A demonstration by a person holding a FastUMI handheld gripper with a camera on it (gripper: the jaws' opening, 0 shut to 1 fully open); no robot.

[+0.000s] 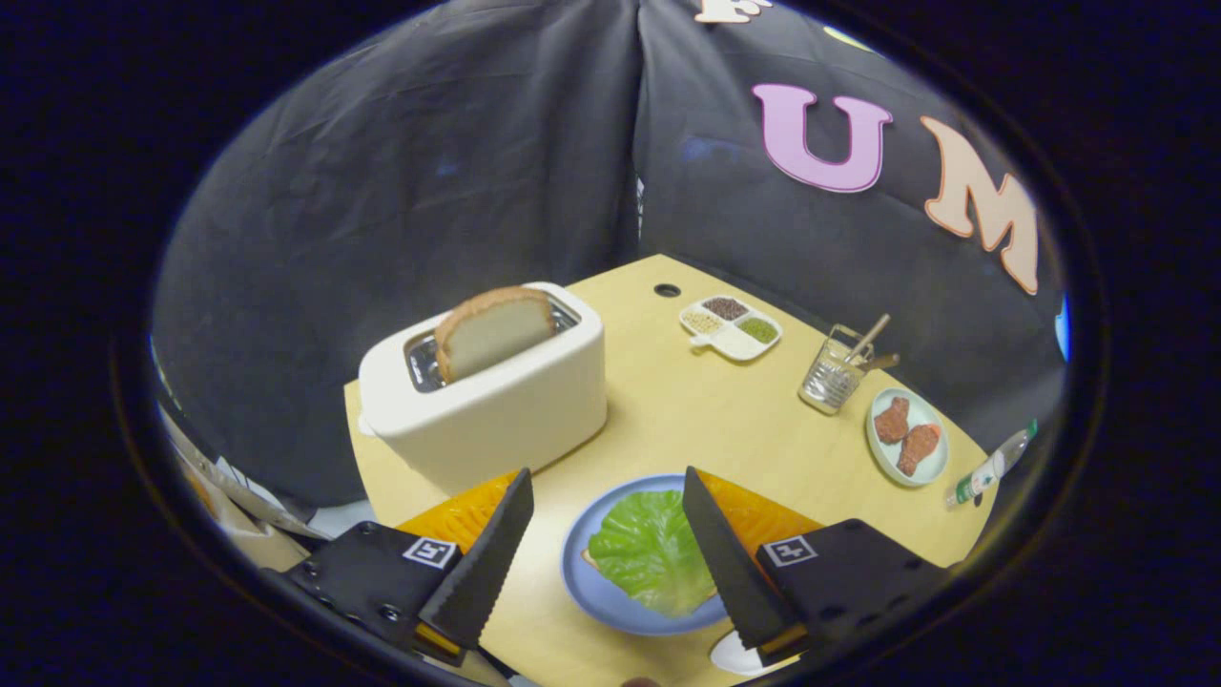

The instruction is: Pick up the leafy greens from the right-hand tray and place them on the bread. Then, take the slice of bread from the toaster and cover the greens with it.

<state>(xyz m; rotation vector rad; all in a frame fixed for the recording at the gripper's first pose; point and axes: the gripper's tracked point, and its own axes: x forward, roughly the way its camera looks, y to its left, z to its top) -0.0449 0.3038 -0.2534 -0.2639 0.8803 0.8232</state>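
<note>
Between parted fingers (520, 496) (gripper (608, 487) empty): greens (649, 549) on plate (587, 582).

Bread under the leafy greens (651, 551) almost wholly covered; only a thin edge peeks out at the leaf's left. Right finger (722, 553) overlaps the blue plate (591, 582) and the leaf's right side. Slice of bread (493, 331) half sunk in the toaster (496, 401); lower part hidden. Contents of the divided dish (731, 328) too small to identify, possibly grains. Bottle (992, 466) at table edge partly cut off.
</note>
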